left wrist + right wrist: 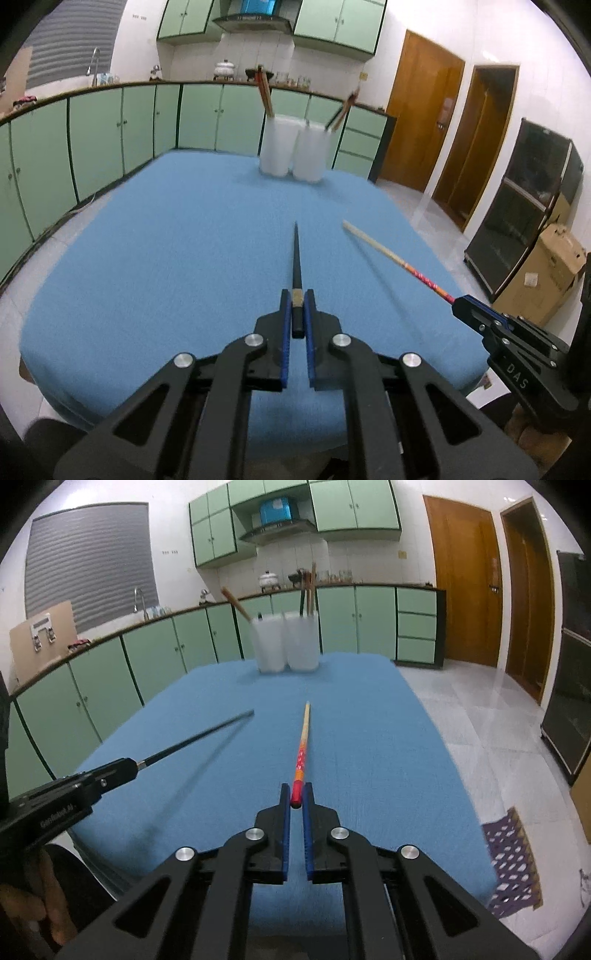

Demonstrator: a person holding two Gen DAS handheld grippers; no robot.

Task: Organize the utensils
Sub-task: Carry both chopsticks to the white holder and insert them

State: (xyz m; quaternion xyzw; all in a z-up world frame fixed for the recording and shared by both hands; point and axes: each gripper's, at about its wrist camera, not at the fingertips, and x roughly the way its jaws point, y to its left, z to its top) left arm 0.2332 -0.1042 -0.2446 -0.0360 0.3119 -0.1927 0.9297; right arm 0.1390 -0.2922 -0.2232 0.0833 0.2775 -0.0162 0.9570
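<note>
My left gripper point(297, 295) is shut on the thick end of a black chopstick point(296, 258), which points forward over the blue table point(166, 258). My right gripper point(296, 788) is shut on the red end of a pale wooden chopstick point(303, 734), also held above the cloth. Each view shows the other gripper from the side: the right gripper point(458, 304) with the red chopstick point(388, 253), and the left gripper point(133, 766) with the black chopstick point(199, 736). Two white translucent holders point(291, 151) point(284, 642) stand side by side at the table's far end, each with chopsticks in it.
Green cabinets point(110, 129) run along the far wall and the left side. Wooden doors point(424, 107) and a dark glass cabinet point(524, 206) stand to the right, with a cardboard box point(546, 273) on the floor. A purple mat point(513, 860) lies by the table's right edge.
</note>
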